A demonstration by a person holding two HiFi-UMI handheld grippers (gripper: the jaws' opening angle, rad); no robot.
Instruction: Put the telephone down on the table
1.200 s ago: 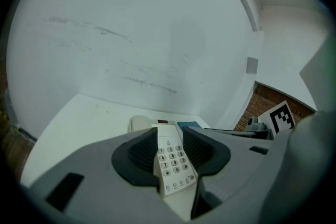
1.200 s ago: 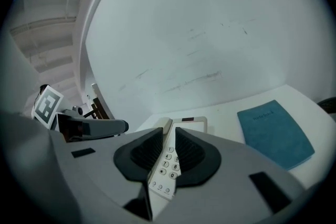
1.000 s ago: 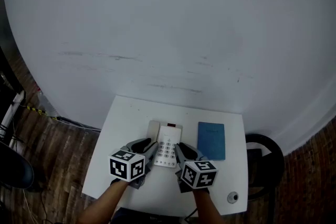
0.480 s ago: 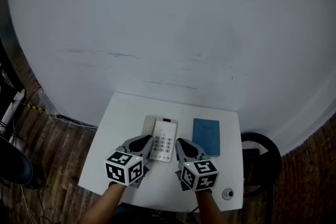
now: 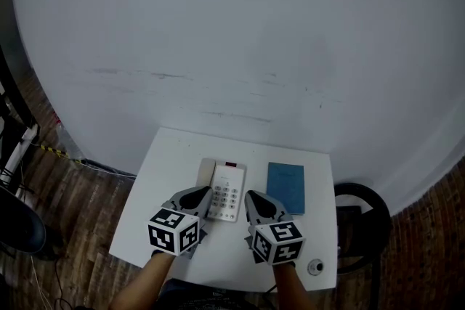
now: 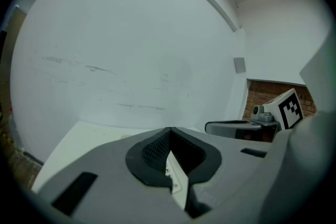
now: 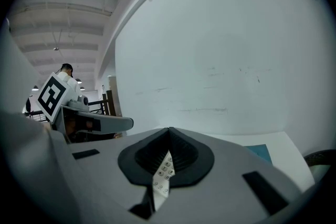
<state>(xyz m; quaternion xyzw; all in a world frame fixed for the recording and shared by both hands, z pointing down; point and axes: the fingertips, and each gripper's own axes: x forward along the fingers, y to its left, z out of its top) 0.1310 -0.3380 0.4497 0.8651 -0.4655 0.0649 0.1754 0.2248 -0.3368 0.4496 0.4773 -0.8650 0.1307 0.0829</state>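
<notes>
The telephone (image 5: 226,192) is down flat on the white table (image 5: 166,178), keypad up, lying in the middle of the tabletop with its long side running away from the person. Both tools flank it. The left gripper (image 5: 197,194) sits at the phone's left edge, nose angled in toward it, and its own view shows the two jaws closed tip to tip with nothing pinched between them. A sliver of the white keypad shows only through the window behind the tips, lying below on the table. It's the same on the other side: the right gripper (image 5: 253,198) is just beside the phone's right edge, jaws drawn together and empty, with a strip of phone buttons visible through the gap under them. Whether either nose actually touches the phone's casing can't be told from above. To the right of the phone, apart from it, a blue booklet (image 5: 285,187) lies flat on the table. A small round object (image 5: 314,268), too small to name, sits near the table's front right corner. Off the table's right side is a dark round stool (image 5: 361,204), on a wooden floor (image 5: 76,203), and a pale, lightly scuffed wall (image 5: 232,47) fills the upper part of the head view.
</notes>
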